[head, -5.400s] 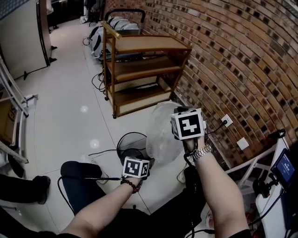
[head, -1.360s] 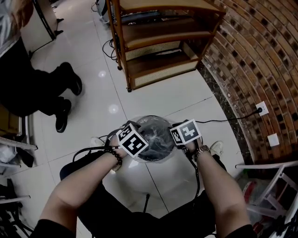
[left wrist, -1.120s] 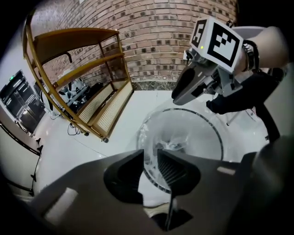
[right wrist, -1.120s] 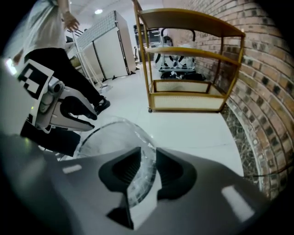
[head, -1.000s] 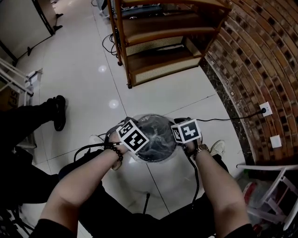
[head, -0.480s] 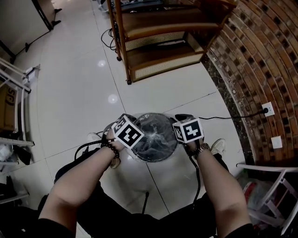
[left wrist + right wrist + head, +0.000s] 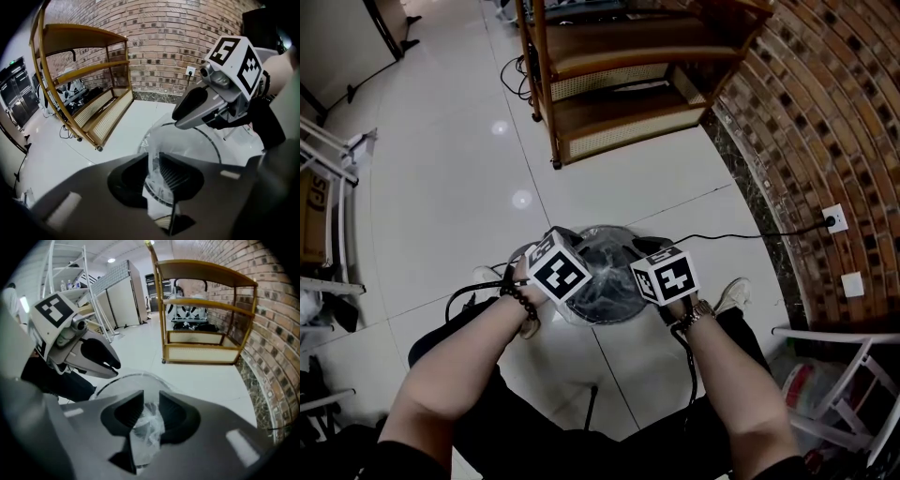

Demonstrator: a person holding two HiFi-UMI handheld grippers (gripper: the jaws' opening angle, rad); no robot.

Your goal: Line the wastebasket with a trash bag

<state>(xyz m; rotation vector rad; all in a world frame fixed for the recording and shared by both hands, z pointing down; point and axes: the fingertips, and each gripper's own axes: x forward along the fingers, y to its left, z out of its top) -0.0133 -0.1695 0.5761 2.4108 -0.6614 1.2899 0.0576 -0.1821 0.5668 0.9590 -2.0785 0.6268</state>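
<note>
A round black wastebasket (image 7: 610, 231) stands on the floor between my feet, with a clear trash bag (image 7: 605, 277) inside it. My left gripper (image 7: 567, 239) is at the rim's left and my right gripper (image 7: 645, 251) at its right. In the left gripper view the left gripper (image 7: 153, 157) has bag film (image 7: 187, 145) pinched between its jaws, which have just been closing. Opposite it is the right gripper (image 7: 180, 119). The right gripper (image 7: 151, 404) is shut on a bunched fold of bag (image 7: 147, 427), facing the left gripper (image 7: 115, 366) across the rim (image 7: 108, 383).
A wooden shelf unit (image 7: 619, 84) stands beyond the basket, against a curved brick wall (image 7: 825, 112). A black cord (image 7: 741, 234) runs to a wall outlet (image 7: 832, 220). Cables (image 7: 473, 295) lie at the left, a white frame (image 7: 834, 375) at the right, and my shoe (image 7: 733, 292) beside the basket.
The right gripper has shifted left, inward over the basket's rim. The left gripper has edged up a little. A bystander's legs at the left have left the view.
</note>
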